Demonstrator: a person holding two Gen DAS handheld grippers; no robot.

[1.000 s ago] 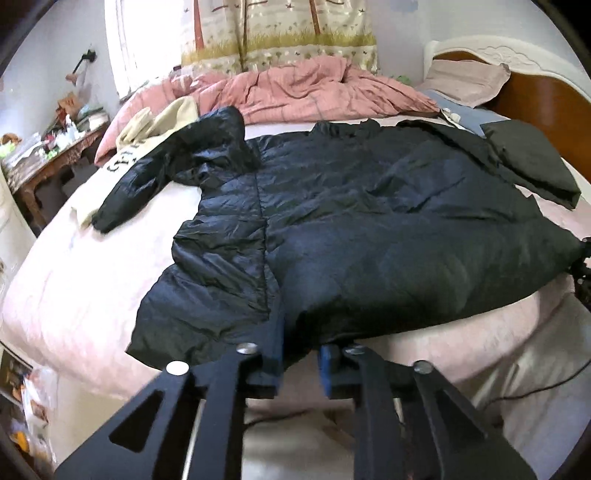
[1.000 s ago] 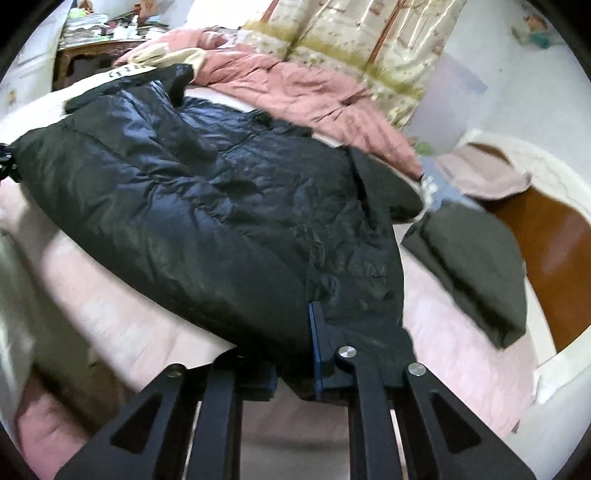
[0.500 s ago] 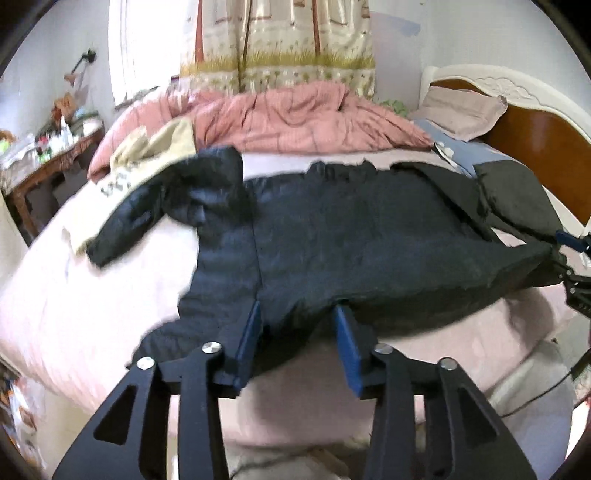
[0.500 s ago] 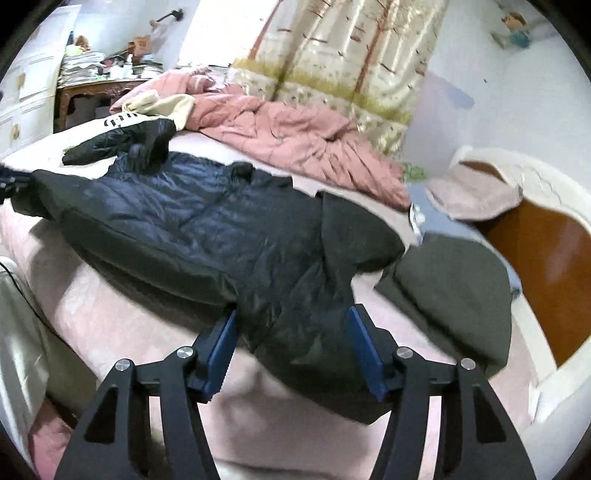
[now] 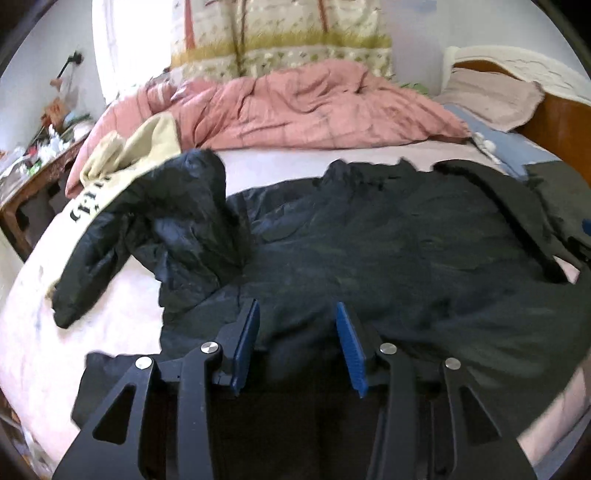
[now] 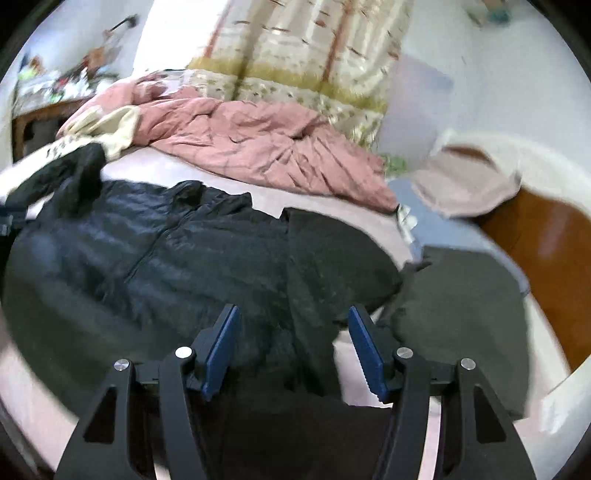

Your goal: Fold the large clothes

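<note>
Left gripper and right gripper both spread, jaws just opened up, each poised over the jacket's near hem without pinching it. Jacket's lying flat across the bed, one sleeve crumpled to the left. Farther back there's a pink quilt, then the curtain

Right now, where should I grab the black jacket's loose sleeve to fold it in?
Probably at the cuff end of the sleeve, coming from the bed's left edge. It lies bunched, trailing off the black jacket, with the cuff free on bare sheet.
</note>
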